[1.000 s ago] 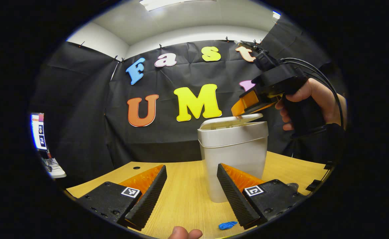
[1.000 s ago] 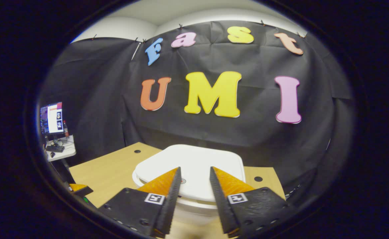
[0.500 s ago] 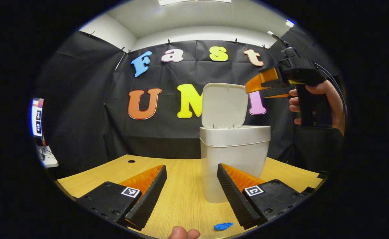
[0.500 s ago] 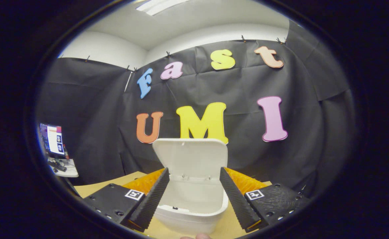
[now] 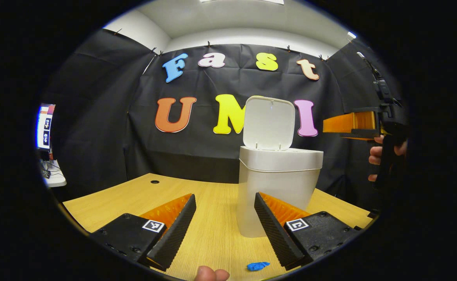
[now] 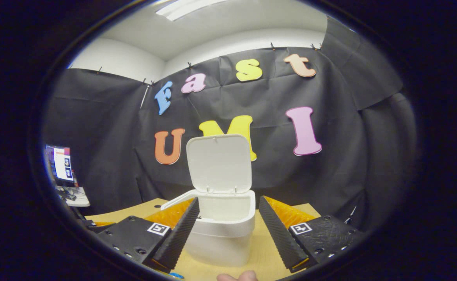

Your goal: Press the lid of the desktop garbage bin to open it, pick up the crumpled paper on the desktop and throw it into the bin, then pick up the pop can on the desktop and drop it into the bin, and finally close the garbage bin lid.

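Left gripper view showing the white garbage bin (image 5: 275,195) standing right of centre on the wooden desk (image 5: 135,195), lid (image 5: 269,123) flipped upright at the back edge. Looking from too low to tell the contents. Left gripper (image 5: 224,226) at the bottom, fingers spread wide, holding nothing. Small blue scrap (image 5: 257,266) lying on the desk at bottom centre. Right gripper (image 5: 347,125) hovering at the right edge, level with the lid, clear of it. Right gripper view looking at the bin (image 6: 222,230) at lower centre, interior wall visible, floor hidden; right gripper (image 6: 226,234) fingers spread apart, empty.
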Motion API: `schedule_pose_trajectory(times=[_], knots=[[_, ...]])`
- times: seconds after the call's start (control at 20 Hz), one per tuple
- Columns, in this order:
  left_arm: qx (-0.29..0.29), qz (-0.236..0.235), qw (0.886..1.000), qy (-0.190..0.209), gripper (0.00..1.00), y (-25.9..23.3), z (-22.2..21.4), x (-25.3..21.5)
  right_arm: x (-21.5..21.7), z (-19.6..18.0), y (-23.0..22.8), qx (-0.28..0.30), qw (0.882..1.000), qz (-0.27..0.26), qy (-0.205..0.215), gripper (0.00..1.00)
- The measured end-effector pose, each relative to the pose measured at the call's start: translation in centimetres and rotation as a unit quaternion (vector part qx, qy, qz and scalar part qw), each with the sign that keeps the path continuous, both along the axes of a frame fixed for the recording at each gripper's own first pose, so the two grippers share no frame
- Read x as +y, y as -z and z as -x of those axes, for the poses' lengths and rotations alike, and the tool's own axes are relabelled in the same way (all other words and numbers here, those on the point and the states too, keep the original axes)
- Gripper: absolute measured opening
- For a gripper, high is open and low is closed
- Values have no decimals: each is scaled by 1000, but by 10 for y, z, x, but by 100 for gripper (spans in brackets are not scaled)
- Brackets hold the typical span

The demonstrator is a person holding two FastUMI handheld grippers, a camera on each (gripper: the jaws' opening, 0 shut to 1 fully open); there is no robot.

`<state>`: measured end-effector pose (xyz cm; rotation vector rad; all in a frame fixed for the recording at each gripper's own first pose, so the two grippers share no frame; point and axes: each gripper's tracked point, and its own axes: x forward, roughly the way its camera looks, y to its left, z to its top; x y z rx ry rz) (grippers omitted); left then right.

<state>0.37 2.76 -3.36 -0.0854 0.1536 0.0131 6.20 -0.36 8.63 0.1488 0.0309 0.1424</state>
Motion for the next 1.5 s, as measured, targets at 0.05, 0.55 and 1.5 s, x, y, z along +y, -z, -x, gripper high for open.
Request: schedule_pose_trajectory(times=[0.05,0.55,1.5], knots=[[0,-3,1000,2,97,1,1,-4,-1,6,4,-1,1000,2,0,96],[8,-34,999,29,96,25,10,-58,-30,44,73,15,998,60,8,96],[209,-25,977,35,98,170,78,-84,-45,80,163,36,998,49,5,98]])
